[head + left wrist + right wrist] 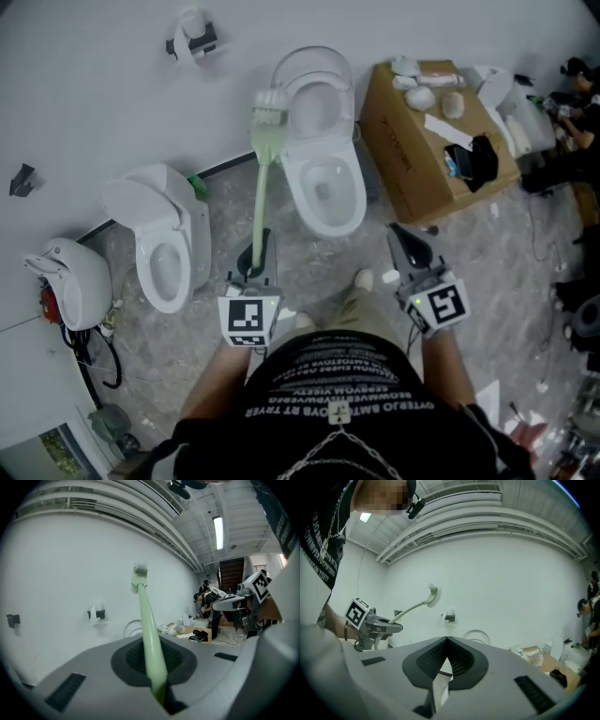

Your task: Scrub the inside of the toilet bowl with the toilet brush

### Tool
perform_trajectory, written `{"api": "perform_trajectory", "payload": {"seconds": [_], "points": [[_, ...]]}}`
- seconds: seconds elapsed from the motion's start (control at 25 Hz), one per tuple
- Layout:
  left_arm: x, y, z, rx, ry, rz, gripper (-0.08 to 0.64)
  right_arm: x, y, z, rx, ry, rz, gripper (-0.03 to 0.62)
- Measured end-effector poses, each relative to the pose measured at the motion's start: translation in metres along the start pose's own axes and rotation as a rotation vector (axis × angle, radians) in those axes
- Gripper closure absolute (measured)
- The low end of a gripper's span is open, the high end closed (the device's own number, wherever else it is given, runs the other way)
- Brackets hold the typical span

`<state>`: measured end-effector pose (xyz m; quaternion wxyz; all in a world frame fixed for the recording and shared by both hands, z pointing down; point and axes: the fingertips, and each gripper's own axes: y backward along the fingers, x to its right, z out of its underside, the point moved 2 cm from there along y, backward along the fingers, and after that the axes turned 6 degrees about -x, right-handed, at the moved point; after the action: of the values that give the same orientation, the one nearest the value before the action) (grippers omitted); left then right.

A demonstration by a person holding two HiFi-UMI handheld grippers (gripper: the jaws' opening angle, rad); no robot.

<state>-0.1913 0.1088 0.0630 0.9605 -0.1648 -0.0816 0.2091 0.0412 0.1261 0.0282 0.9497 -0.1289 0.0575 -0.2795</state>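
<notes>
A white toilet [323, 178] stands against the wall with its lid and seat up and its bowl open. My left gripper [257, 249] is shut on the lower handle of a pale green toilet brush [262, 178]. The brush rises toward the wall, and its white bristle head [270, 107] is beside the raised lid, outside the bowl. In the left gripper view the handle [149, 634] runs up from between the jaws. My right gripper [404, 236] hovers in front of the toilet's right side, shut and holding nothing [446, 644]. The right gripper view shows the brush [432, 595] held aloft.
A second white toilet [165, 246] stands to the left, with a white rounded appliance [73, 279] and cables beyond it. A cardboard box [412, 150] with items on top sits right of the toilet. A paper holder [192, 37] is on the wall. People and clutter are at the far right.
</notes>
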Motion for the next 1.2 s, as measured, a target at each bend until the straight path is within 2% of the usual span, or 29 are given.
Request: {"api": "perform_trajectory", "payload": {"seconds": [0.2,0.36,0.52,0.72,0.84,1.04,1.2], "points": [[0.006,-0.037,-0.010,-0.021,0.019,-0.048,0.558,0.050,-0.028,0.000,-0.008,0.058,-0.049,0.600],[0.020,-0.071,-0.023,-0.040,0.025,-0.058,0.558,0.080,-0.052,-0.011,-0.008,0.031,-0.105,0.600],[0.033,-0.105,-0.030,-0.062,0.036,-0.070,0.558,0.107,-0.073,-0.010,-0.014,0.045,-0.167,0.600],[0.054,-0.139,-0.042,-0.068,0.094,-0.112,0.558,0.148,-0.089,-0.008,-0.020,0.052,-0.229,0.600],[0.063,-0.156,-0.040,-0.086,0.084,-0.140,0.558,0.172,-0.099,-0.005,-0.024,0.058,-0.262,0.600],[0.076,-0.178,-0.028,-0.151,0.148,-0.159,0.558,0.193,-0.113,0.000,-0.033,0.057,-0.327,0.600],[0.088,-0.194,-0.015,-0.202,0.162,-0.178,0.558,0.218,-0.126,0.018,-0.048,0.031,-0.342,0.600]]}}
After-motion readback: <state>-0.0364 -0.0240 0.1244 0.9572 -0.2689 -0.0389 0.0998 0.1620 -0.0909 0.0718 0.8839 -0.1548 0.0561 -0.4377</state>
